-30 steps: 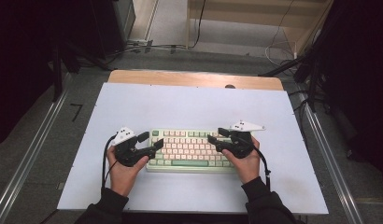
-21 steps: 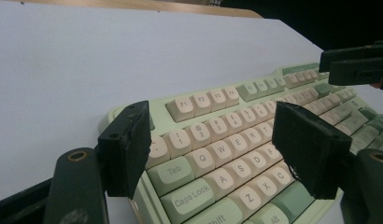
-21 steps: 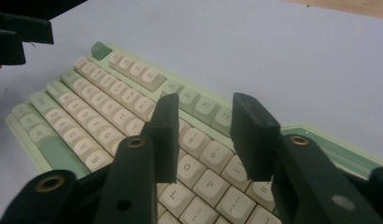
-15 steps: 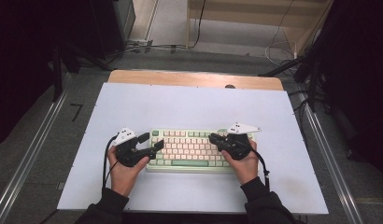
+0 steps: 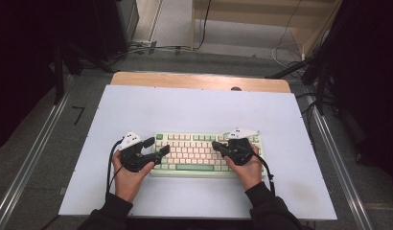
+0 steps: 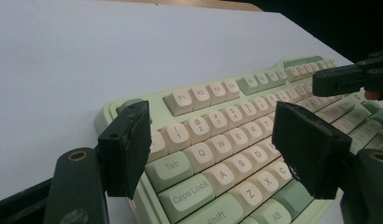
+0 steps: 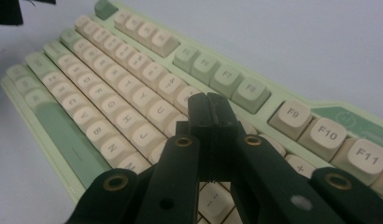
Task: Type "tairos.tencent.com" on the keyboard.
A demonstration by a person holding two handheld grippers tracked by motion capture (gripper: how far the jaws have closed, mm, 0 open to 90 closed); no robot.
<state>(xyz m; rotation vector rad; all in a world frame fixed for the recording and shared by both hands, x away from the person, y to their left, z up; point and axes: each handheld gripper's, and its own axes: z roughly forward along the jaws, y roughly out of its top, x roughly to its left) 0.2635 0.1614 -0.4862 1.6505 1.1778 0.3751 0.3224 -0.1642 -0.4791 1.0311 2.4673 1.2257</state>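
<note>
**Keyboard flanked by both grippers**

While the green-and-cream keyboard sits near the table's front edge, the left gripper hovers spread wide over its left end, and the right gripper, jaws just snapped together empty, points over the right-hand keys.

One keyboard, two hand-held grippers

White-topped table, green-and-cream keyboard on it

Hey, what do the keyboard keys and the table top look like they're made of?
Keycaps: likely matte moulded plastic, going by rounded edges and printed legends. Table top: a smooth, pale, matte sheet, maybe laminate; the bare edge at the far side looks like wood.
</note>
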